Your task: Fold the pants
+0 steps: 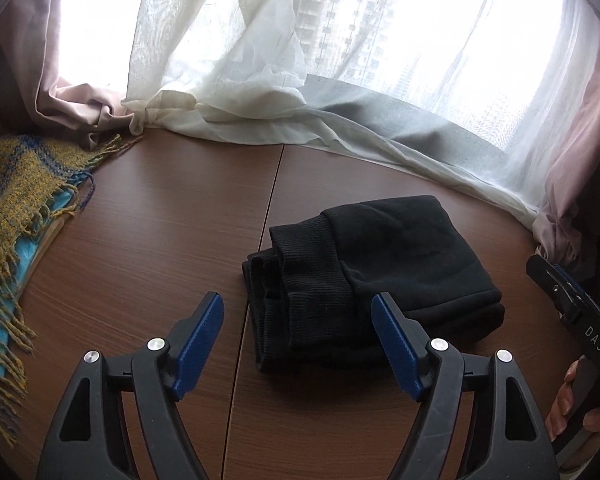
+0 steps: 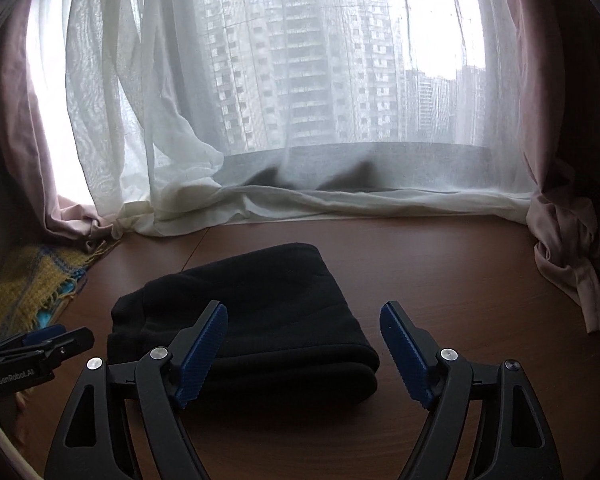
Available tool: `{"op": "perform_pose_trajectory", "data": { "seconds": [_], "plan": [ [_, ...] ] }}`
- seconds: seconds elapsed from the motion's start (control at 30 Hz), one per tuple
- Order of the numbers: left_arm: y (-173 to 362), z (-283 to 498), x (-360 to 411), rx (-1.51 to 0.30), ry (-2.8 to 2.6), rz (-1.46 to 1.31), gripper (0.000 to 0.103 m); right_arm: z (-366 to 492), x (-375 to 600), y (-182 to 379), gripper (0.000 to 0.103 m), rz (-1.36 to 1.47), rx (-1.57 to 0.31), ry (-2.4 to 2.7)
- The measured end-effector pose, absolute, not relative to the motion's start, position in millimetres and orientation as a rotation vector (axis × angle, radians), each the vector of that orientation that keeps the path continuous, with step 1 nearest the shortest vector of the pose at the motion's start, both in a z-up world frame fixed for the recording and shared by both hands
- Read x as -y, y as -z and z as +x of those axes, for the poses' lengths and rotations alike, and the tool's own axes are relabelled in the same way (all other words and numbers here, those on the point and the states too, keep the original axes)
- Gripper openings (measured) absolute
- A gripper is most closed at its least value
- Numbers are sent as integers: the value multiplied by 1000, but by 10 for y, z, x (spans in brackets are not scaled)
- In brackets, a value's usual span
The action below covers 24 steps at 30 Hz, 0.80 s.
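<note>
One pair of black, soft, thick pants [image 1: 380, 276] lies folded into a small bundle on the brown wooden table [image 1: 160, 220]. The ribbed cuffs sit on the side toward the left gripper, stacked one on the other. The bundle is in the middle of the table, well apart from the window and from the table's near edge.

Two words can be read. White letters "DAS" are on the black handle of the right gripper, seen at the right edge of the left wrist view. "GenRobot.AI" is on the body of the left gripper, seen at the low left of the right wrist view.

The left gripper [image 1: 298, 344] points down at a slant, just in front of the cuffs. Its blue ridged pads [image 1: 200, 344] are wide apart and nothing is between them. The right gripper [image 2: 302, 354] hangs over the near edge of the bundle. Its blue pads [image 2: 202, 354] are wide apart too and do not press on the cloth. A person's hand [image 1: 572, 404] wraps around the right gripper's handle.

Bare wood lies all around the pants, with lots of room on the right side. A yellow and blue fringed woolly scarf [image 1: 16, 216] lies at the left edge of the table. White thin curtains [image 2: 260, 120] and pink curtains [image 2: 564, 240] rest on the far edge, with tall buildings outside.
</note>
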<state>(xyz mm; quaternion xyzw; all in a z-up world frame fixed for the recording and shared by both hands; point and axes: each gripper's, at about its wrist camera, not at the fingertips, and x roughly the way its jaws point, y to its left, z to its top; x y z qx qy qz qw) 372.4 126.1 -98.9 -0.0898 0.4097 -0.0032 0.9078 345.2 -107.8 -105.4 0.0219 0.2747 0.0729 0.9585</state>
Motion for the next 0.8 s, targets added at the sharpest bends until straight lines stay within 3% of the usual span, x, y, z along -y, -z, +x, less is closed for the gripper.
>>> {"op": "perform_pose_trajectory", "data": {
  "seconds": [0.8],
  "plan": [
    [1544, 4339, -1425, -972, 0, -251, 77, 4401, 1209, 1793, 80, 92, -768, -166]
  ]
}}
